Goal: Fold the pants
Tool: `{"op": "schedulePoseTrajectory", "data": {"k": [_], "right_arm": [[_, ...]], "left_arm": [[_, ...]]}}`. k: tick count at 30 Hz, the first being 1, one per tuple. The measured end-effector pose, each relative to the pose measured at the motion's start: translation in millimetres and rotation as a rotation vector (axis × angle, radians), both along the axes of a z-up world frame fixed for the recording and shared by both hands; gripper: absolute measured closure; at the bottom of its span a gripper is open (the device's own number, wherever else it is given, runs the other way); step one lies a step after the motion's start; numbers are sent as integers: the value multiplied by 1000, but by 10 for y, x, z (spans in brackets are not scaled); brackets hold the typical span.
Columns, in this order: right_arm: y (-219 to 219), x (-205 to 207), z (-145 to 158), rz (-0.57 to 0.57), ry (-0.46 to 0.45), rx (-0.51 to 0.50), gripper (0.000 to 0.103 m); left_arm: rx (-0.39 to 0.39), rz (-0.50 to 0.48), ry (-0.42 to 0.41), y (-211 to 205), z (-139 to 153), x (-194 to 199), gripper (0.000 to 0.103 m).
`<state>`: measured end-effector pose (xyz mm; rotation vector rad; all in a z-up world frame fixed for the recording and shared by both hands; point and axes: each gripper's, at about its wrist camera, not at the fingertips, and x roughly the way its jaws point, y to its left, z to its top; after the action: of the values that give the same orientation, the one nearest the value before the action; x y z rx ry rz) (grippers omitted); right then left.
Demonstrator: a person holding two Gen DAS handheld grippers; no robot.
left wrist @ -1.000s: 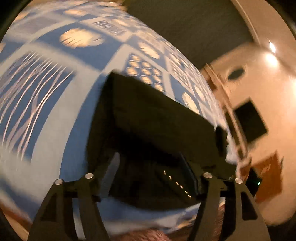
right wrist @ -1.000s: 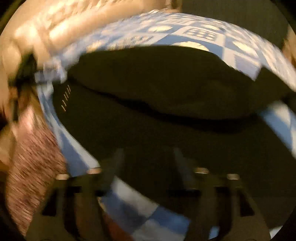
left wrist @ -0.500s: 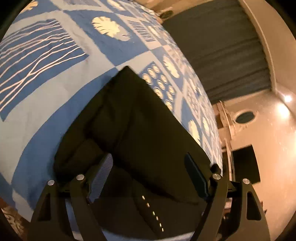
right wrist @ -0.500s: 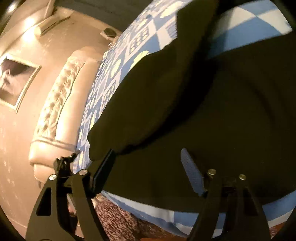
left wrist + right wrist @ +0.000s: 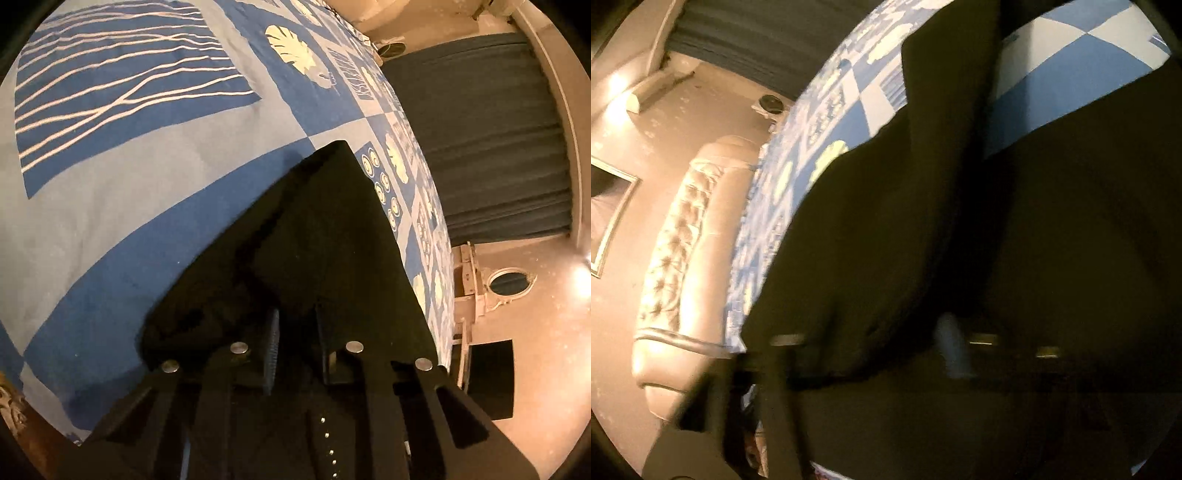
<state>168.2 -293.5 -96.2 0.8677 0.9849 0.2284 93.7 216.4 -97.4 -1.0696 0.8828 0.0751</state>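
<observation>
Your left claw [image 5: 293, 332] and right claw [image 5: 871, 354] have just closed, pinching the pants [image 5: 325, 240]; their length runs ahead up the bed [image 5: 110, 192].

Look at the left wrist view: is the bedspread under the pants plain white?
No, the bedspread under the black pants is patterned in blue and white squares.

You had black pants [image 5: 325, 236] on a bedspread [image 5: 110, 206] checked blue and pale, printed with white branches and leaves.
</observation>
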Motion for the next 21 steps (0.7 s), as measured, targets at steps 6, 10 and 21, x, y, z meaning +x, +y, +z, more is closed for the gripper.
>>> {"op": "schedulePoseTrajectory", "data": {"k": [6,10,21], "right_arm": [[-57,-249,275,19,-68,25,94],[-54,-517,547,67,-121,24,95],[-100,-1209,49,94,37,102,95]], "left_arm": [[19,-12,-41,0,183,-127,86],[42,-48,-58,-10,322,-310,86],[37,5,36,268,40,-878,86]]}}
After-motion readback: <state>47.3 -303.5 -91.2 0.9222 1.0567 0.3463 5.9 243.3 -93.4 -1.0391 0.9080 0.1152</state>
